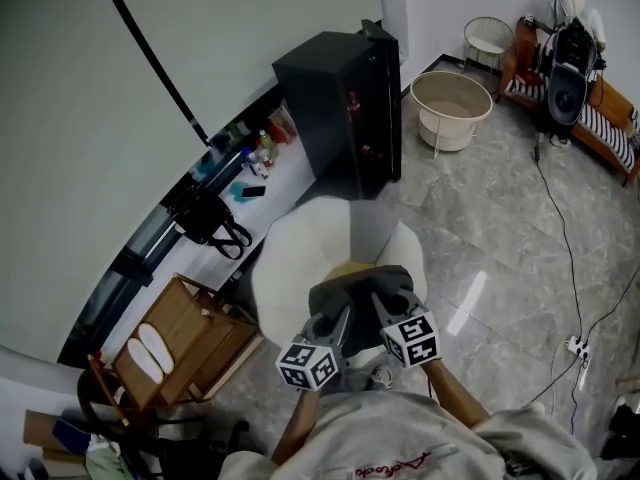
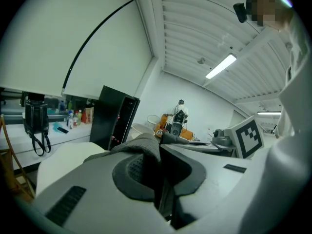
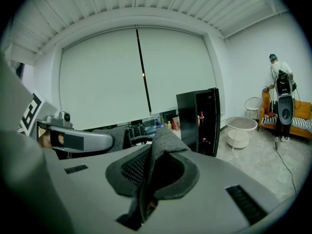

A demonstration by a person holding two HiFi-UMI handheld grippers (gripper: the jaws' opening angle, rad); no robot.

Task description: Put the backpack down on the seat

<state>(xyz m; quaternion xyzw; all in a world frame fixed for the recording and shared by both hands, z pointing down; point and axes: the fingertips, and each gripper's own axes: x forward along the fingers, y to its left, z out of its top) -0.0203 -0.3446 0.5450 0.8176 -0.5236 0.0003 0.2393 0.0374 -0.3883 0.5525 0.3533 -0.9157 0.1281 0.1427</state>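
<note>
Head view: backpack (image 1: 362, 280) above seat (image 1: 290, 268), partly hidden by grippers; gripper views alone show left gripper (image 2: 157, 149) and right gripper (image 3: 157, 152) jaws clamped on its fabric

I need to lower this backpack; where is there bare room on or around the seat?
The white seat is bare ahead of the backpack, between the black cabinet and the wooden crate. The tiled floor to its right is open. Crowded: the counter, with bottles and a black bag.

A: Anything readable here?
B: Nothing legible. Red script (image 1: 396, 469) on the person's top (image 1: 330, 440), bottom centre of the head view, is too small and blurred to make out.
</note>
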